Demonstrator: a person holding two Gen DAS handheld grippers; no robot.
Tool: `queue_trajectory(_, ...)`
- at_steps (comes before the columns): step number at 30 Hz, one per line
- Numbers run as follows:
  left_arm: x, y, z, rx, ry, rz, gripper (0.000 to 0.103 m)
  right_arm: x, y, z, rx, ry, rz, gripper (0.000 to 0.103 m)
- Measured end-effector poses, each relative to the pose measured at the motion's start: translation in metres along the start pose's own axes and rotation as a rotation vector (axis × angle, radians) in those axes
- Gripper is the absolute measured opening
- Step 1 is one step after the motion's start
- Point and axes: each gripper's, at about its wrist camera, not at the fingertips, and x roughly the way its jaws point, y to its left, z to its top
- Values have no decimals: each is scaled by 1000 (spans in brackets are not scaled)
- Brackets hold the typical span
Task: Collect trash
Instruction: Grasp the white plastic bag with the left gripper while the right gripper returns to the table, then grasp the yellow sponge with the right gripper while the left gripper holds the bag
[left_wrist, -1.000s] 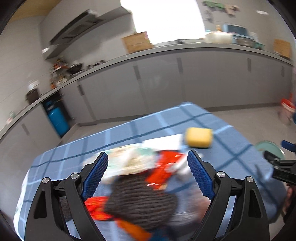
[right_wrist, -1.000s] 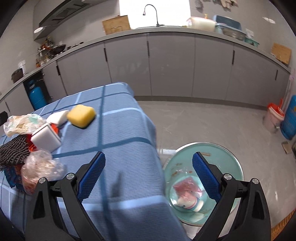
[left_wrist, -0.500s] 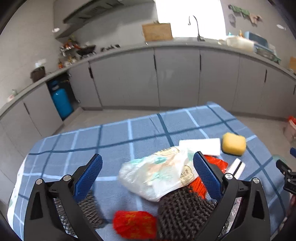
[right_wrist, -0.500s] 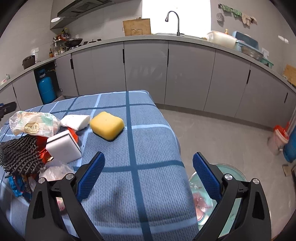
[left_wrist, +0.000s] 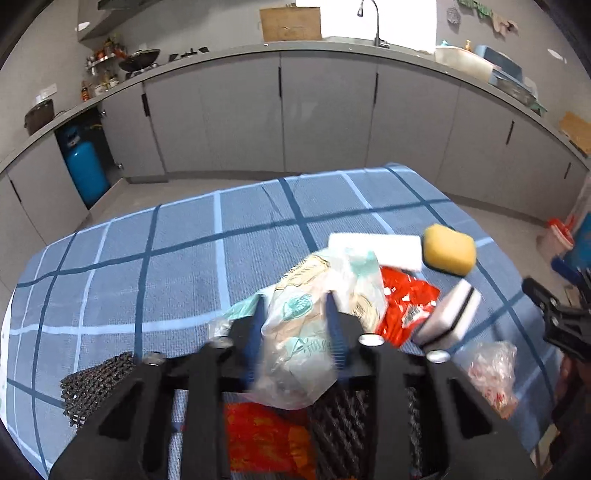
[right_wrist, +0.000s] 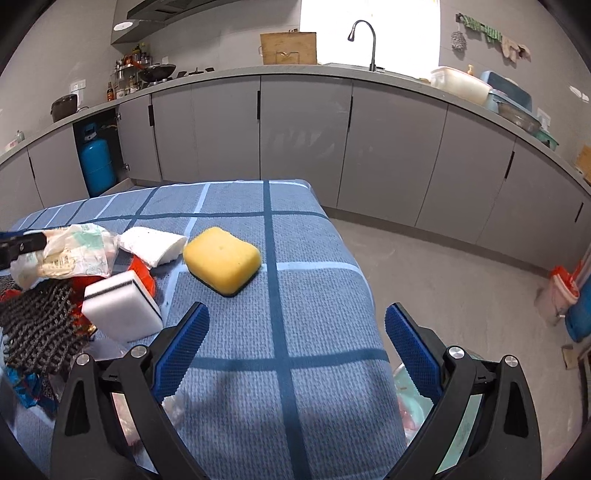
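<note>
My left gripper (left_wrist: 293, 325) is shut on a crumpled printed plastic bag (left_wrist: 325, 295), which also shows at the left of the right wrist view (right_wrist: 70, 251). Under and beside it lie a red wrapper (left_wrist: 406, 306), an orange-red wrapper (left_wrist: 266, 439) and a clear crumpled bag (left_wrist: 491, 373). My right gripper (right_wrist: 295, 347) is open and empty over the right end of the blue checked tablecloth (right_wrist: 295, 258). A green bin (right_wrist: 417, 402) with trash stands on the floor below it, mostly hidden.
A yellow sponge (right_wrist: 221, 260), a white-and-black sponge (right_wrist: 122, 310), a white sponge (right_wrist: 151, 243) and dark knitted cloths (right_wrist: 37, 328) lie on the table. Grey cabinets run behind. A blue gas cylinder (right_wrist: 94, 162) and red-lidded bucket (right_wrist: 557, 295) stand on the floor.
My left gripper has closed on the printed plastic bag, having been open around it. My right gripper has swung left, away from the bin and over the table end.
</note>
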Motion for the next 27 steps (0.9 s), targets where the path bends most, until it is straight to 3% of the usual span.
queue_trajectory(2, -3, 0, -1, 2, -8, 5, 12, 3, 5, 3, -8, -1, 4, 95)
queue_trajectory(3, -5, 1, -1, 2, -12, 4, 11, 4, 7, 5, -13, -4, 4, 95)
queue_trajectory(8, -24, 6, 6, -2, -76, 26, 8, 11, 15, 16, -41, -15, 3, 95)
queue_trajectory(15, -45, 7, 20, 3, -204, 162, 7, 39, 23, 39, -75, -7, 37, 95)
queue_trajectory(17, -40, 8, 22, -5, -206, 191, 7, 52, 27, 43, -79, 11, 69, 95)
queue_trajectory(27, -23, 13, 29, -24, -183, 199, 7, 98, 43, 45, -124, 104, 193, 91)
